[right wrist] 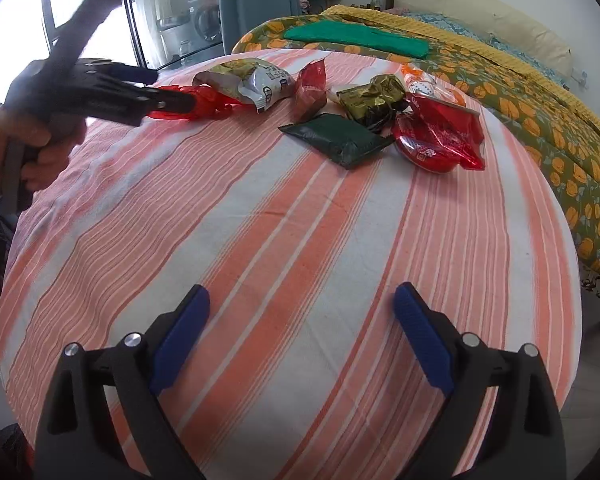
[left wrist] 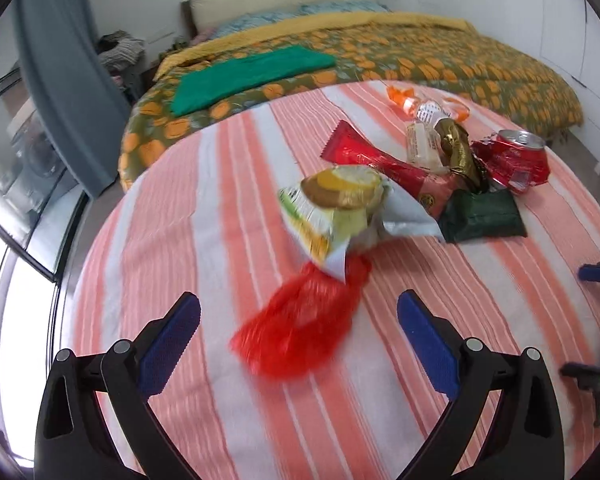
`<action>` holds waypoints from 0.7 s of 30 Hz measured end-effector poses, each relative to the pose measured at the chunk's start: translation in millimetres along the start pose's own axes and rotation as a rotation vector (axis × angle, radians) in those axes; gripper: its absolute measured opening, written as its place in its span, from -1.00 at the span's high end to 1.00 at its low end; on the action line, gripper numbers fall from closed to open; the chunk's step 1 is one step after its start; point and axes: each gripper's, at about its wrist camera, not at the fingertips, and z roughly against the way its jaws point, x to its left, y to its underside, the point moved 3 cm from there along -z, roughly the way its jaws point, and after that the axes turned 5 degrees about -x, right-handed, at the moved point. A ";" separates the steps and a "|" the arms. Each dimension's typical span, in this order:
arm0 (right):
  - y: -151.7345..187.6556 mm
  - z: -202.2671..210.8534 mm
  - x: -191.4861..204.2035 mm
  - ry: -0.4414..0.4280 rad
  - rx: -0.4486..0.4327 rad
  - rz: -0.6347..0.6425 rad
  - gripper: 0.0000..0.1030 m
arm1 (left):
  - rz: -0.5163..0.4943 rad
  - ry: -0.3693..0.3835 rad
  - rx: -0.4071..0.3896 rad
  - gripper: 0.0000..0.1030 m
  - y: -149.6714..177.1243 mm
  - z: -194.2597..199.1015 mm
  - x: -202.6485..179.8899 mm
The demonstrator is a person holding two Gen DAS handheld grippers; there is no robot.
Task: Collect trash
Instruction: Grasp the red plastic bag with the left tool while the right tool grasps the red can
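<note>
A round table with a striped cloth [left wrist: 204,208] [right wrist: 260,216] holds a pile of trash. A red plastic bag [left wrist: 300,328] [right wrist: 204,102] lies nearest my left gripper [left wrist: 298,320], which is open just in front of it. A yellow-green chip bag [left wrist: 340,208] [right wrist: 248,80] rests on the red bag. Behind lie a red wrapper [left wrist: 384,164] [right wrist: 310,88], a dark green packet [left wrist: 480,216] [right wrist: 340,140], a gold wrapper [left wrist: 456,148] [right wrist: 374,96] and a crushed red can [left wrist: 516,160] [right wrist: 436,140]. My right gripper [right wrist: 302,312] is open and empty above bare cloth.
An orange-white wrapper [left wrist: 424,106] [right wrist: 424,86] lies at the table's far side. A bed with a flowered cover [left wrist: 380,56] [right wrist: 540,120] and a green cloth [left wrist: 244,76] stands behind. Windows and a grey curtain [left wrist: 60,80] are at the left.
</note>
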 end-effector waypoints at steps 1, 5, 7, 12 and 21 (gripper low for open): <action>0.0 0.0 0.0 0.000 0.000 0.000 -0.76 | -0.002 0.011 0.008 -0.88 -2.0 -5.4 0.0; 0.1 0.1 -0.5 0.005 0.000 0.000 -0.76 | -0.021 0.049 0.047 -0.27 -2.2 -22.3 -5.2; -0.2 0.0 -0.2 0.005 0.000 -0.001 -0.76 | -0.012 0.058 0.054 0.05 2.0 -23.7 -5.4; -0.2 -0.4 -0.5 0.005 0.000 -0.002 -0.76 | 0.126 0.020 0.039 0.07 24.2 2.9 -0.4; 0.2 0.0 -1.2 0.005 0.000 -0.003 -0.76 | 0.257 0.034 -0.014 -0.02 79.3 63.0 -42.4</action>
